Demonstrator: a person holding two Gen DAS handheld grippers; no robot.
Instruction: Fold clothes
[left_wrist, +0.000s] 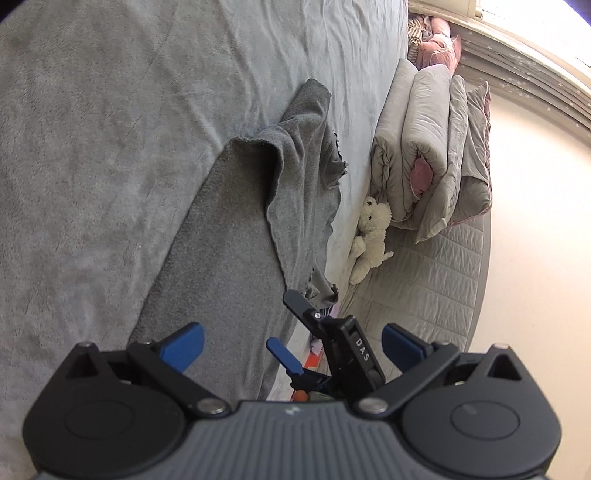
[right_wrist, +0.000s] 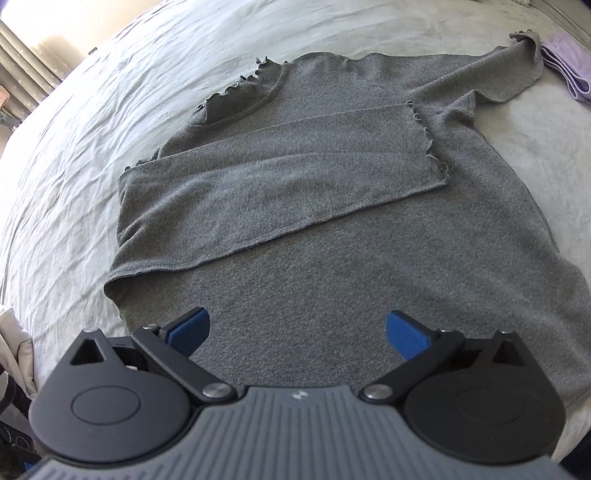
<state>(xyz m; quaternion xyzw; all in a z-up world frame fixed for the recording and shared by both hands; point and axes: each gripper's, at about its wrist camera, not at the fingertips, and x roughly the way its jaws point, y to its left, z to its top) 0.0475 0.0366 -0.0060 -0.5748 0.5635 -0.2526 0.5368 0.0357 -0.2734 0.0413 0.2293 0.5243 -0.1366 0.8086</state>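
Note:
A grey knit sweater (right_wrist: 332, 258) lies flat on the bed sheet (right_wrist: 92, 129). One sleeve (right_wrist: 295, 177) is folded across its chest, and the other sleeve (right_wrist: 498, 77) stretches toward the far right. My right gripper (right_wrist: 297, 332) hovers open just above the hem with nothing between its blue pads (right_wrist: 406, 334). In the left wrist view the sweater (left_wrist: 236, 221) runs away from me with a raised fold. My left gripper (left_wrist: 293, 345) is open above its near part and holds nothing. The right gripper (left_wrist: 286, 321) shows here too, with its fingers apart beside the sweater's edge.
A folded lilac cloth (right_wrist: 565, 62) lies past the outstretched sleeve's cuff. A folded grey duvet with pillows (left_wrist: 428, 147) and a white plush toy (left_wrist: 369, 236) sit on a quilted mattress (left_wrist: 424, 280) beside the bed. A wall and a window lie beyond.

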